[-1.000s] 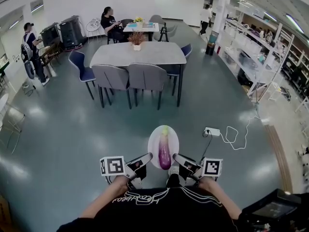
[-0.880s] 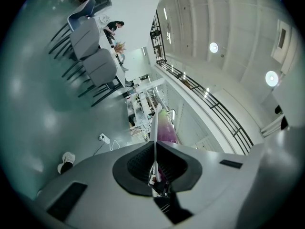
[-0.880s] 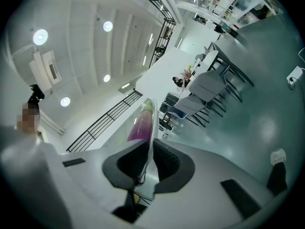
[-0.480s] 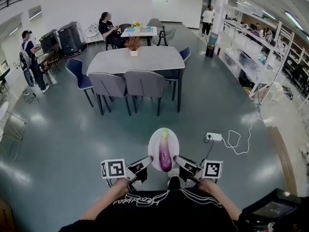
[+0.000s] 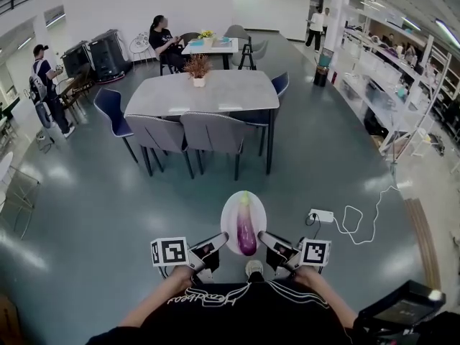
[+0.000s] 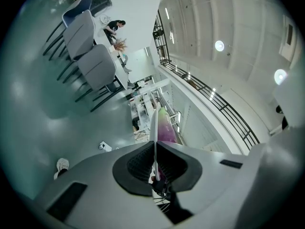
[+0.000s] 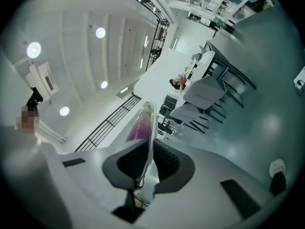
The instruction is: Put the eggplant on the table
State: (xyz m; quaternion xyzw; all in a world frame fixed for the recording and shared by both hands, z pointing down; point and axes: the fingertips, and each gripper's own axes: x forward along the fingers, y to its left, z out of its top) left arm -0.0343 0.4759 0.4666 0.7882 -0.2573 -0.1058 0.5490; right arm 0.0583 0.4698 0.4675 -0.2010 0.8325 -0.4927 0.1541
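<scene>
Out in front of the person's chest, the eggplant (image 5: 246, 228) lies lengthwise on a white plate (image 5: 231, 214), its greenish end pointing away, and the plate hangs in the air between the two tools. The left gripper (image 5: 215, 241) is clamped on the plate's left rim, the right gripper (image 5: 267, 240) on its right rim. Each gripper view shows the thin rim edge-on, pinched between the dark pads, with the purple eggplant just beyond the jaws and untouched by them.

Below is a glossy grey-green floor (image 5: 93, 192), with a white power strip (image 5: 320, 215) and a looped cable (image 5: 359, 221) lying off to the right. Well ahead stands a long grey table (image 5: 208, 92) with a small potted plant (image 5: 198, 67) at its far end and grey and blue chairs (image 5: 212, 131) tucked around it. Further back someone sits (image 5: 159, 38) at a smaller table (image 5: 208, 47), another person with a backpack (image 5: 44, 74) stands at the left, and shelving (image 5: 388, 85) runs along the right side.
</scene>
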